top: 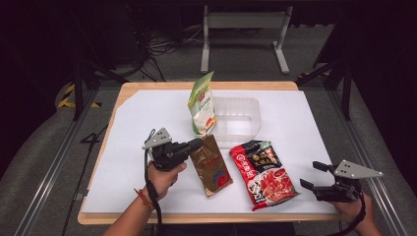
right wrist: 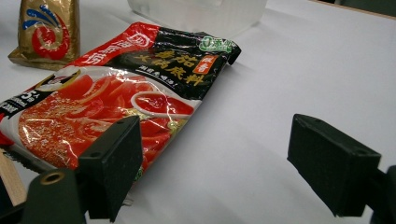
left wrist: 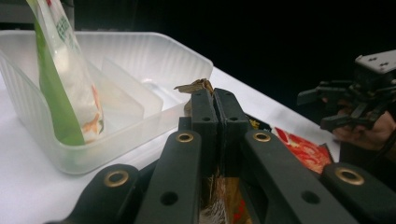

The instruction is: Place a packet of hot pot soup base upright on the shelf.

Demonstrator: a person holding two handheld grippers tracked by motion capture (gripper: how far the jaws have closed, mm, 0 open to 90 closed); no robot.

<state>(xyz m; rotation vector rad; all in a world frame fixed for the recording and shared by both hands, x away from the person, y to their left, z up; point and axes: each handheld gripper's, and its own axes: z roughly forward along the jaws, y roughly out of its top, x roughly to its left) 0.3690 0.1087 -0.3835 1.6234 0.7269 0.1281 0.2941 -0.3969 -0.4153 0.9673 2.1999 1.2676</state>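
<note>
**Two hand-held grippers at a table with three pouches and a tub**

High view: a white sheet covers the table. A clear tub stands at far centre, with a green pouch upright inside its left end. Near the tub lie a gold pouch, centre, and a red pouch just to its right, the two apart. The left gripper, held in the left hand, meets the far end of the gold pouch. The right gripper, in the right hand, sits at the near right table edge, near the red pouch but not touching it.

Left gripper view: the jaws are pressed together on the gold pouch, whose crumpled edge sticks up between them; the tub and green pouch lie just beyond.

Right gripper view: the jaws stand wide apart with nothing between them; the red pouch lies flat at left, the gold pouch farther off.
</note>
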